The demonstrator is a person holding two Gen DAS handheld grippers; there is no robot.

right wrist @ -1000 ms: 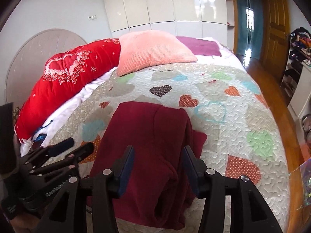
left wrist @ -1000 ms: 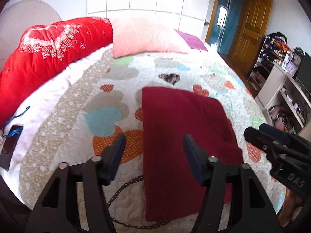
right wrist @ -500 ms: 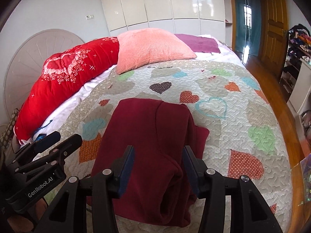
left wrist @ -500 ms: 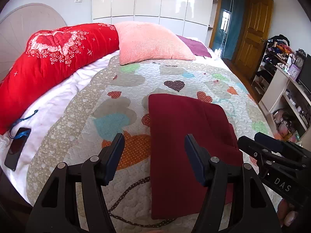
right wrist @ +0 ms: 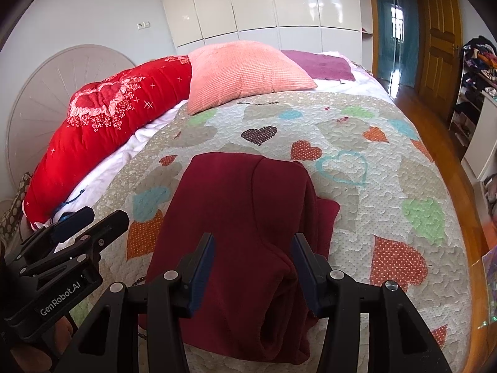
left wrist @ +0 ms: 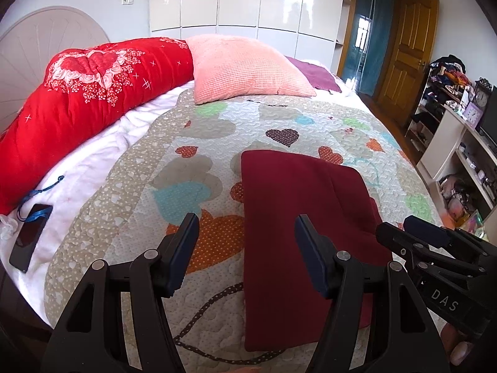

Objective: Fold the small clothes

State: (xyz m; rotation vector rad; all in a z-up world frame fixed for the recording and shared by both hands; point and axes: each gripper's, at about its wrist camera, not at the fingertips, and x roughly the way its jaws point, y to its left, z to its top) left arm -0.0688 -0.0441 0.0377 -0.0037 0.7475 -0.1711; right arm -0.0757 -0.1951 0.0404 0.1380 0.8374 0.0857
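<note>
While both claws hang above the near edge of the bed, the dark red garment (left wrist: pixel 304 236) lies folded on the heart-patterned quilt (left wrist: pixel 198 143), filling the lower centre of each view. The left gripper (left wrist: pixel 247 239) has its jaws spread wide with nothing between them; its left finger sits over an orange heart patch, its right finger over the cloth. The right gripper (right wrist: pixel 253 255) is likewise parted and empty, both fingers over the garment's near half.

From the left wrist view the garment reads as a neat, flat rectangle with a straight left edge. The right wrist view tells more — a thick rounded fold runs down the garment's (right wrist: pixel 242 217) right side, and a lower layer juts out beyond it at centre right.

Only the left wrist view shows the dark phone (left wrist: pixel 29 236) with a blue cord at the lower left, lying on the white sheet, and the cluttered shelves (left wrist: pixel 456 130) with a clock at the right edge. Each view catches the other claw at its lower corner — the right gripper (left wrist: pixel 435 248) low right in one, the left gripper (right wrist: pixel 71 239) low left in the other. Behind, in the upper half, a red bolster (right wrist: pixel 102 124) and a pink pillow (right wrist: pixel 245 74) rest against the head of the bed.
</note>
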